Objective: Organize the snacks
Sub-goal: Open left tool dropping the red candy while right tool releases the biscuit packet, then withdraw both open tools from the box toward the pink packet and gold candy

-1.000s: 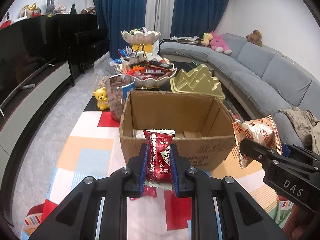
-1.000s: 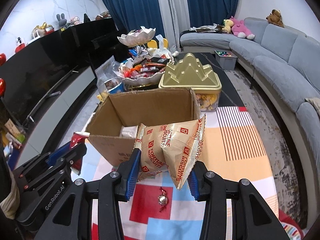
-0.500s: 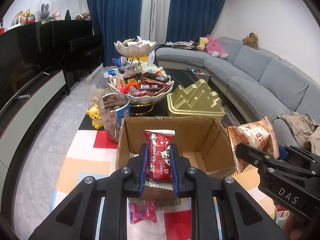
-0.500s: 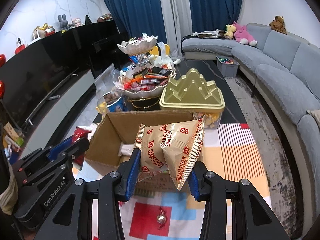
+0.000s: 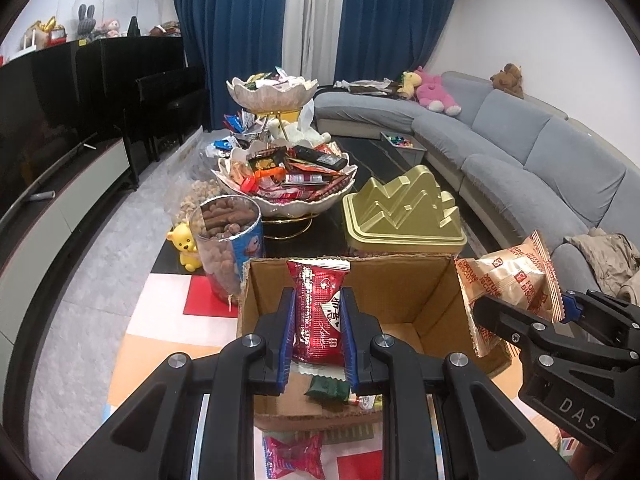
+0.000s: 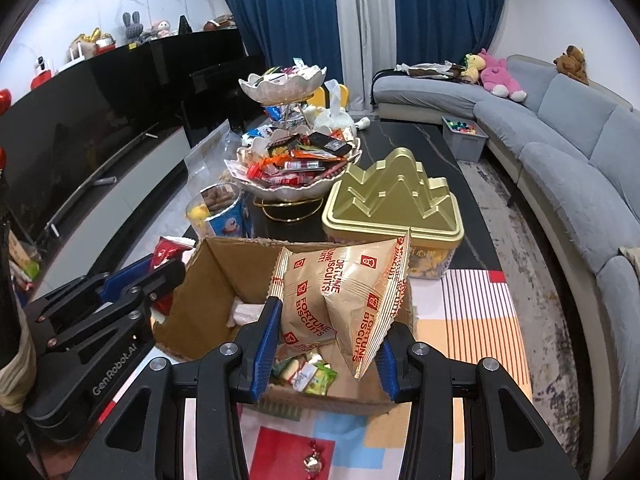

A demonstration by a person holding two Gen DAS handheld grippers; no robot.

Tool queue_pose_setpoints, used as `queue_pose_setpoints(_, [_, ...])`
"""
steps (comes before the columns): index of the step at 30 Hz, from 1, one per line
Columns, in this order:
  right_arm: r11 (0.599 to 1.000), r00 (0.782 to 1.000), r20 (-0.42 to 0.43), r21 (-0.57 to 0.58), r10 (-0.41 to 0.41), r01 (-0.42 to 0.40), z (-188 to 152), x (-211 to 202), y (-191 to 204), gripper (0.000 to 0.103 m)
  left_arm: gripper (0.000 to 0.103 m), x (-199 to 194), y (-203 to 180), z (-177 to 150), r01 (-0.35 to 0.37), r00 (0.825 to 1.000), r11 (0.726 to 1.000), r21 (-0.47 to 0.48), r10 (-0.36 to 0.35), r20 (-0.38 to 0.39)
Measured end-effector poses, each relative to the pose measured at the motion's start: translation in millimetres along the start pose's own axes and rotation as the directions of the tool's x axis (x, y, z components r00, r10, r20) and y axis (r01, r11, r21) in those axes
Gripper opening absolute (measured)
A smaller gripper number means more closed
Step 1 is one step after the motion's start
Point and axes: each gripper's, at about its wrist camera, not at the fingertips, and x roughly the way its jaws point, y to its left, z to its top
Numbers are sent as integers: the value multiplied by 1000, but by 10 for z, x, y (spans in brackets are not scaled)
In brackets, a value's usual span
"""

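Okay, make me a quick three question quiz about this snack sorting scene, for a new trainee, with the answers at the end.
1. True or false: the left gripper is shut on a red snack packet.
2. What does the right gripper hold? A) a gold tin B) a Fortune Biscuits packet C) a yellow bear toy
3. Fill in: both held packets hover over the open cardboard ____.

Key
1. True; the pads press on both sides of it.
2. B; the gold tin sits on the dark table behind the box.
3. box; some small wrapped snacks already lie inside it.
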Motion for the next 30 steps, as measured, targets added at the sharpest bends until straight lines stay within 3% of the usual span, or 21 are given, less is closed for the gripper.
queue_pose_setpoints(9, [1000, 1000, -21, -26, -5, 4, 90, 164, 25, 45, 22, 134, 33, 26, 1, 1000, 1000, 2, -1, -15])
queue_pose_setpoints(11, [1000, 1000, -21, -31, -5, 5, 102, 178, 25, 46, 26, 149, 31, 26, 7, 1000, 1000, 6, -7, -19])
queue_pose_setpoints(13, [999, 1000, -21, -34, -10, 9, 108, 174, 26, 49, 42, 147, 37, 28, 5, 1000, 1000, 5, -5, -19])
queue_pose_setpoints(15, [999, 1000, -10, -34, -22, 21, 112, 149, 18, 62, 50, 121, 53, 33, -1, 1000, 1000, -1, 1, -9])
queue_pose_setpoints(18, [999, 999, 6, -36, -37, 37, 117, 103, 14, 71, 54, 79, 77, 41, -9, 1000, 1000, -7, 9, -4])
queue_pose_setpoints(21, [998, 999, 12, -33, -44, 44, 123, 51, 8, 71, 60, 37, 91, 43, -14, 1000, 1000, -12, 14, 1])
queue_pose_setpoints(30, [998, 997, 40, -33, -60, 62, 80, -122, 39, 71, 60, -129, 66, -17, -58, 998, 998, 17, 58, 19])
